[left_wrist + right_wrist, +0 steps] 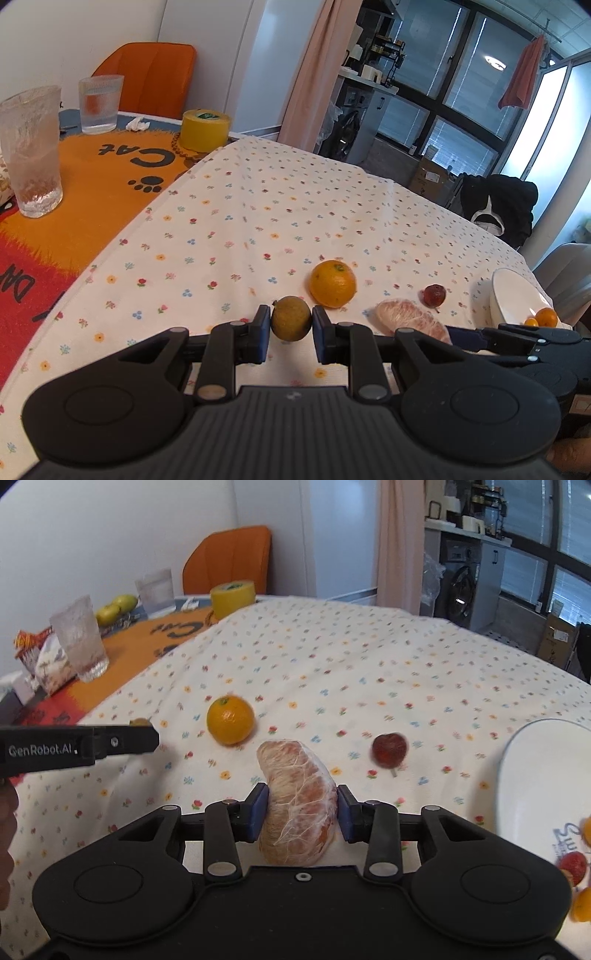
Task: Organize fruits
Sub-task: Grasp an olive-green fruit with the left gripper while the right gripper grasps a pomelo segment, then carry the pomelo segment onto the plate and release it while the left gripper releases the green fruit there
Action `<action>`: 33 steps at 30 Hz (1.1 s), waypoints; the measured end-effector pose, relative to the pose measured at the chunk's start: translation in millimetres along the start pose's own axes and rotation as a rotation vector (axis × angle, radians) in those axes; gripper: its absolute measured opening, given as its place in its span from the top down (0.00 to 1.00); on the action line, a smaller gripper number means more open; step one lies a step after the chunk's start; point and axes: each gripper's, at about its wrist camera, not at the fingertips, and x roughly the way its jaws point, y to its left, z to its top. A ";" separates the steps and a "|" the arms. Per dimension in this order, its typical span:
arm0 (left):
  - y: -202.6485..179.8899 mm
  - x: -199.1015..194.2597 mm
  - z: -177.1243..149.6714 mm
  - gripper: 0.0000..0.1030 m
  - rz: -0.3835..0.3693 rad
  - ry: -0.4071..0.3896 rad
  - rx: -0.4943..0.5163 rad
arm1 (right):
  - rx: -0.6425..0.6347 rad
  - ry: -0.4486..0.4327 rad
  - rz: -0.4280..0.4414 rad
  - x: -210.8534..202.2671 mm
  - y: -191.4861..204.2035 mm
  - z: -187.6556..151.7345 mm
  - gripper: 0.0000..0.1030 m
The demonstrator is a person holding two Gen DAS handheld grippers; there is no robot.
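Note:
In the left wrist view my left gripper (290, 326) is shut on a small round brownish-green fruit (291, 314), with a blue pad on each side. Just beyond it an orange (332, 283) lies on the flowered tablecloth. In the right wrist view my right gripper (301, 806) is shut on a peeled citrus segment (295, 771). A small dark red fruit (389, 749) lies to its right. A white plate (535, 775) at the right edge holds small orange and red fruits. The left gripper (129, 738) shows at the left, the right gripper (517, 338) at the right.
Two glasses (31, 155) (100, 103), a yellow tape roll (205, 129) and an orange cat mat (92, 177) are at the back left. Yellow-green fruits (114, 607) and snack packets (40, 653) lie there too. An orange chair (151, 77) stands behind the table.

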 end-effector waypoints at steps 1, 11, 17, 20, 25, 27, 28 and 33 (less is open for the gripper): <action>-3.1 -1.0 0.3 0.78 -0.001 -0.003 0.005 | 0.006 -0.010 0.000 -4.1 -2.9 0.9 0.64; -47.7 -3.0 5.4 0.78 -0.048 -0.022 0.061 | 0.072 -0.113 -0.030 -50.9 -44.8 6.1 0.64; -76.2 3.4 5.4 0.78 -0.082 -0.021 0.093 | 0.113 -0.148 -0.072 -69.1 -75.6 3.8 0.64; -88.8 6.8 5.7 0.78 -0.097 -0.020 0.110 | 0.130 -0.157 -0.090 -75.2 -89.4 1.6 0.64; -108.4 11.8 6.5 0.78 -0.120 -0.020 0.135 | 0.167 -0.171 -0.116 -80.1 -111.2 -3.6 0.64; -115.9 13.9 6.8 0.78 -0.124 -0.019 0.145 | 0.190 -0.175 -0.123 -81.0 -121.2 -5.4 0.64; -119.4 14.8 7.0 0.78 -0.126 -0.018 0.151 | 0.199 -0.178 -0.129 -81.0 -126.1 -5.8 0.64; -135.6 19.7 8.7 0.78 -0.133 -0.017 0.179 | 0.235 -0.182 -0.143 -78.6 -145.6 -8.7 0.64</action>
